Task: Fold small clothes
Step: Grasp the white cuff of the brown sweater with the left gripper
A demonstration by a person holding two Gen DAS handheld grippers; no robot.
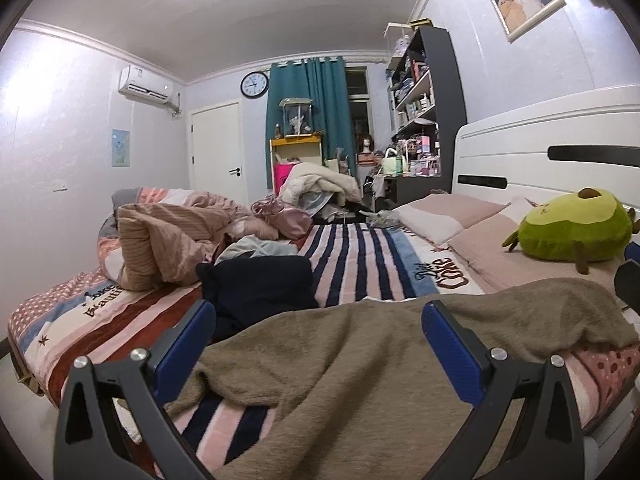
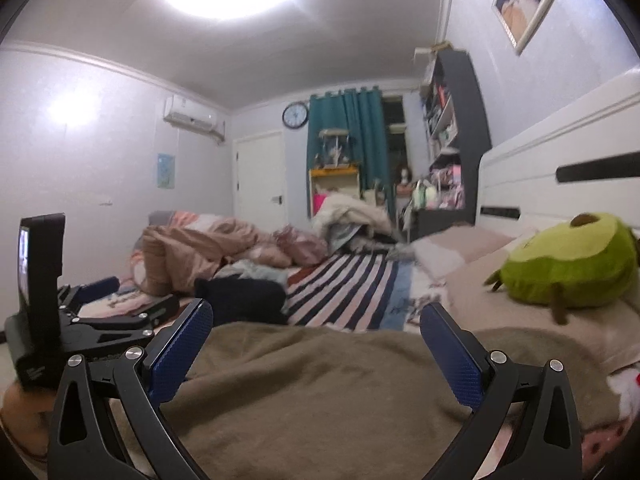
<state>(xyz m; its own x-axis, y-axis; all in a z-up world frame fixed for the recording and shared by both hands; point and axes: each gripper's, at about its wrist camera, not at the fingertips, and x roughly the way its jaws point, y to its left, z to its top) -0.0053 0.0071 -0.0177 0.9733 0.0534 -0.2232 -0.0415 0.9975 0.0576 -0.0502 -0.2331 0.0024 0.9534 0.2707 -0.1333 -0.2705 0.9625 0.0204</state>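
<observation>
- Two grippers hang low over a brown fuzzy garment [image 1: 360, 368] spread on the striped bed cover [image 1: 360, 264], probably sizing up its edges before a fold.
- Left gripper [image 1: 318, 344] has its tongs spread wide and grips nothing; right gripper [image 2: 316, 344] likewise, spread and empty.
- Garment fills 6 o'clock in both views; a dark navy garment [image 1: 260, 288] lies just beyond at 11 o'clock.
- Green plush toy [image 1: 572, 228] sits at 3 o'clock near the pillows.
- Garment's near edge is cut off below; the right wrist view is blurred.
</observation>
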